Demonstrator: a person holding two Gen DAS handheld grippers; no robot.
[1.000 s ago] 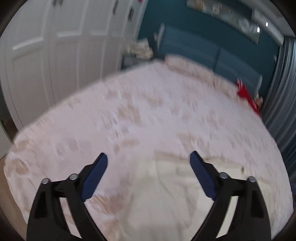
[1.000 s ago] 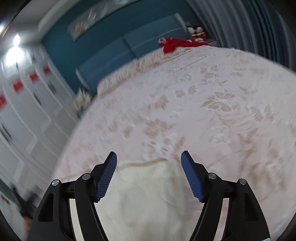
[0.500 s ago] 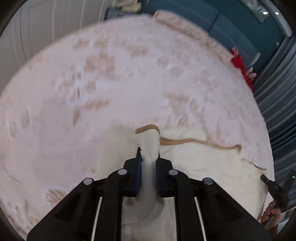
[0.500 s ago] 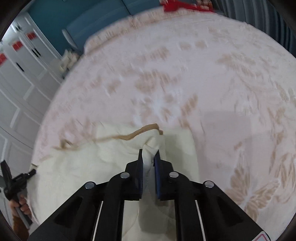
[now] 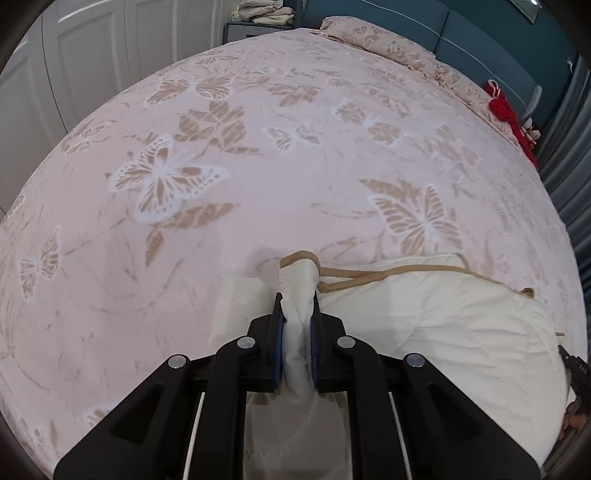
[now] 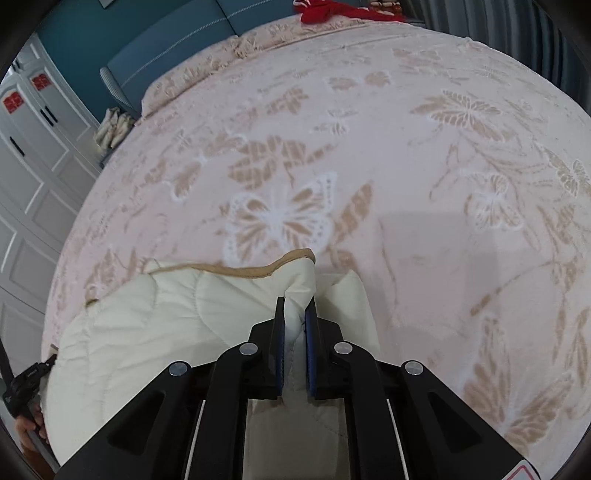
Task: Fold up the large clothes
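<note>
**Both corners pinched, quilted piece strung between 2 grippers**

Left gripper (image 5: 296, 314) pressed together on 1 corner of the cream quilted garment (image 5: 443, 332); pads clamped on a bunched fold of white fabric, though the jaws are easing very slightly apart. Right gripper (image 6: 294, 317) likewise pinching the opposite corner of the same piece (image 6: 147, 332). Tan trim (image 5: 388, 274) running along the far edge from one pinched corner to the other, so the long axis lies side to side, across the line both tools point along. Bulk of the cloth resting low on the butterfly-print bedspread (image 5: 258, 166), near the foot edge, stretching rightward from the left tool and leftward from the right tool. Neither hand nearer: each already on its own corner. Open bedspread ahead of both, toward the teal headboard (image 5: 480, 33) and the red item (image 5: 506, 110) at the far side.

Compared with 1 second earlier: jaws then spread wide above the cloth with nothing between them, view tilted higher toward wardrobe and wall; now closed on fabric and angled down at the bed. Half a second back, grips already shut, scene blurred; now sharp, with more of the cloth lifted into the pinch.

Likely next: carrying both corners together, forward or back, to lay 1 half over the other.
</note>
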